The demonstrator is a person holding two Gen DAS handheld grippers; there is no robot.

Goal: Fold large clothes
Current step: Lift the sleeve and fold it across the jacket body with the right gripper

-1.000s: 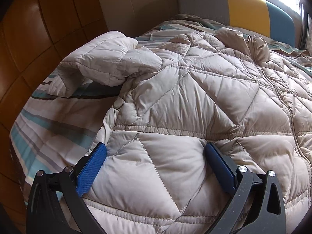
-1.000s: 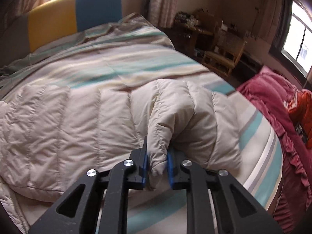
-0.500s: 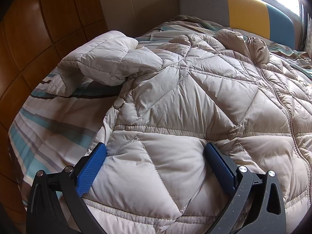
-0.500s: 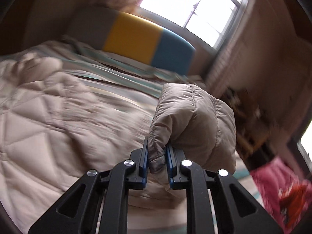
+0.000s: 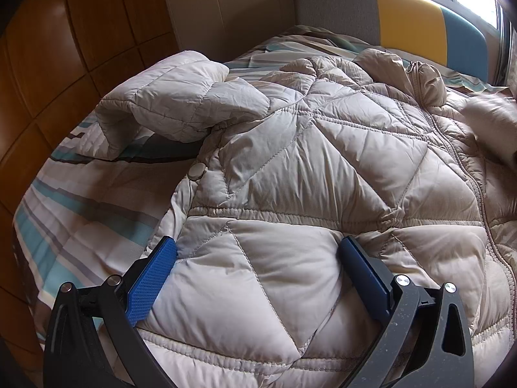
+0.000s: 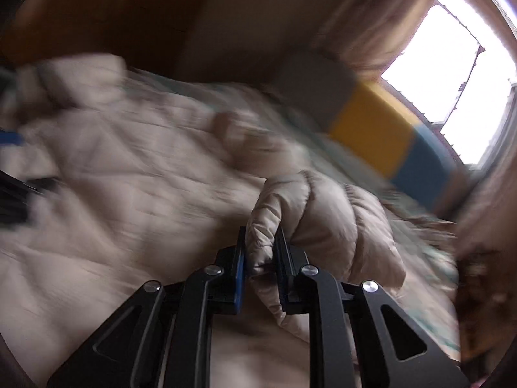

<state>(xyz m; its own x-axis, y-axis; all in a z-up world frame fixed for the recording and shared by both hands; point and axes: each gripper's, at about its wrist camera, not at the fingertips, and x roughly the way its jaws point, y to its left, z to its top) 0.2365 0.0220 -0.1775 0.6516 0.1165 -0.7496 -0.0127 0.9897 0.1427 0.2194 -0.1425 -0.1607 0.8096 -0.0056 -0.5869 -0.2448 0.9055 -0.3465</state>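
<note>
My right claw (image 6: 260, 252) is clamped on a sleeve cuff (image 6: 290, 213) of the beige down jacket (image 5: 323, 168); my left claw (image 5: 258, 252) is spread wide over the hem.

The jacket lies front-up on the striped bed (image 5: 80, 220), zipper (image 5: 458, 161) running up toward the collar near the grey, yellow and blue headboard (image 5: 410, 22). My left claw's blue fingers (image 5: 152, 278) press into the padded hem panel, far apart, gripping nothing. One sleeve (image 5: 174, 103) lies bunched at the jacket's left edge, over the sheet. From the right wrist I see the cuff pinched between nearly closed jaws and lifted above the jacket body; the surroundings are motion-blurred. A snap button (image 5: 197, 172) shows at the side seam.
</note>
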